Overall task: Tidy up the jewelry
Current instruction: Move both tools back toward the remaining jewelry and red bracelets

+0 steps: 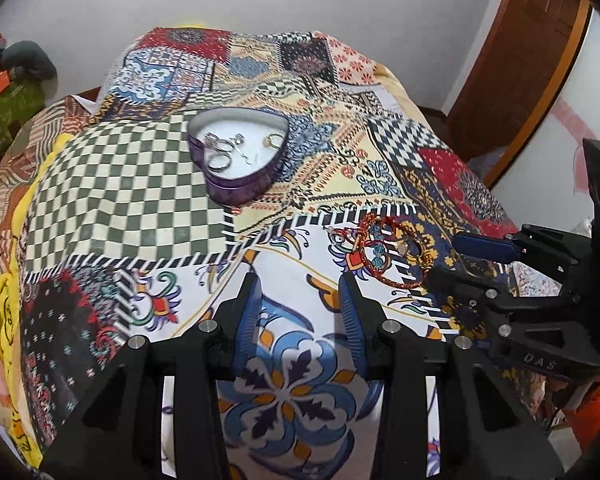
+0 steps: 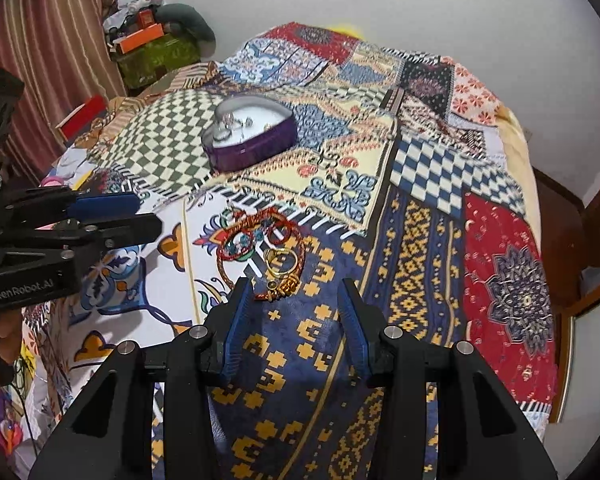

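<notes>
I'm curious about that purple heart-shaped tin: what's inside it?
The tin has a white lining with several silvery rings and a gold ring lying on it. Its near wall hides part of the floor, and the small pieces are too blurred to name.

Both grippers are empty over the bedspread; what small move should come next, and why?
Probably ease the right gripper forward and down onto the red bracelet pile. Its jaws stand apart with nothing between them, and the loose pieces, including a gold ring, lie just ahead of its left finger. The purple heart tin, open with silver pieces inside, sits farther back as the likely destination.
</notes>
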`<state>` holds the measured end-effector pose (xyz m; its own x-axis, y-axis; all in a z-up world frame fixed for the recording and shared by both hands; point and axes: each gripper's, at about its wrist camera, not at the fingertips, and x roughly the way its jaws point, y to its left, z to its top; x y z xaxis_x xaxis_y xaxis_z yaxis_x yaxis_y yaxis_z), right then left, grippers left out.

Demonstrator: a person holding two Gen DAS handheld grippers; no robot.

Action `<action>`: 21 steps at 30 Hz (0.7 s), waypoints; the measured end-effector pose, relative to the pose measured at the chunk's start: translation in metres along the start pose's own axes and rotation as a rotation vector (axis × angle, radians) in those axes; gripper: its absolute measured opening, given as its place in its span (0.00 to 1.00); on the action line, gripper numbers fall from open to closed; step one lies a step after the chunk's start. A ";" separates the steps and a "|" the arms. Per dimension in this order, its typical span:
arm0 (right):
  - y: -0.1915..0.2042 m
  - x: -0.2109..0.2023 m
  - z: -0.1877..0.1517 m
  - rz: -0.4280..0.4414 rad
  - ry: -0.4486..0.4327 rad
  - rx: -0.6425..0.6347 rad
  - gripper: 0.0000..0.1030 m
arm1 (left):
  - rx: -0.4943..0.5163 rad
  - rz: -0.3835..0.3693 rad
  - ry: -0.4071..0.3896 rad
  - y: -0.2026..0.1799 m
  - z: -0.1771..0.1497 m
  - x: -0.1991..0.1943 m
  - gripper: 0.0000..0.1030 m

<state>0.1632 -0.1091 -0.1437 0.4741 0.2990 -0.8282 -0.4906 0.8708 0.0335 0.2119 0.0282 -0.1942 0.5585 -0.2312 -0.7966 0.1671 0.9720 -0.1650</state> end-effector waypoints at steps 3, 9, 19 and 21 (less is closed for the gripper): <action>-0.002 0.007 0.000 -0.009 0.006 -0.009 0.39 | 0.027 0.001 0.004 -0.005 0.002 0.007 0.38; -0.027 0.010 0.003 -0.027 0.006 0.029 0.39 | 0.101 0.015 -0.011 -0.017 0.005 0.015 0.38; -0.021 0.003 0.013 0.066 -0.023 0.045 0.39 | 0.090 -0.009 -0.020 -0.011 0.010 0.028 0.35; -0.014 0.010 0.014 0.068 -0.010 0.018 0.39 | 0.098 -0.007 -0.023 -0.011 0.009 0.028 0.34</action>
<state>0.1849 -0.1126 -0.1448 0.4477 0.3614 -0.8179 -0.5088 0.8552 0.0994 0.2329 0.0103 -0.2094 0.5757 -0.2400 -0.7817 0.2494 0.9619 -0.1116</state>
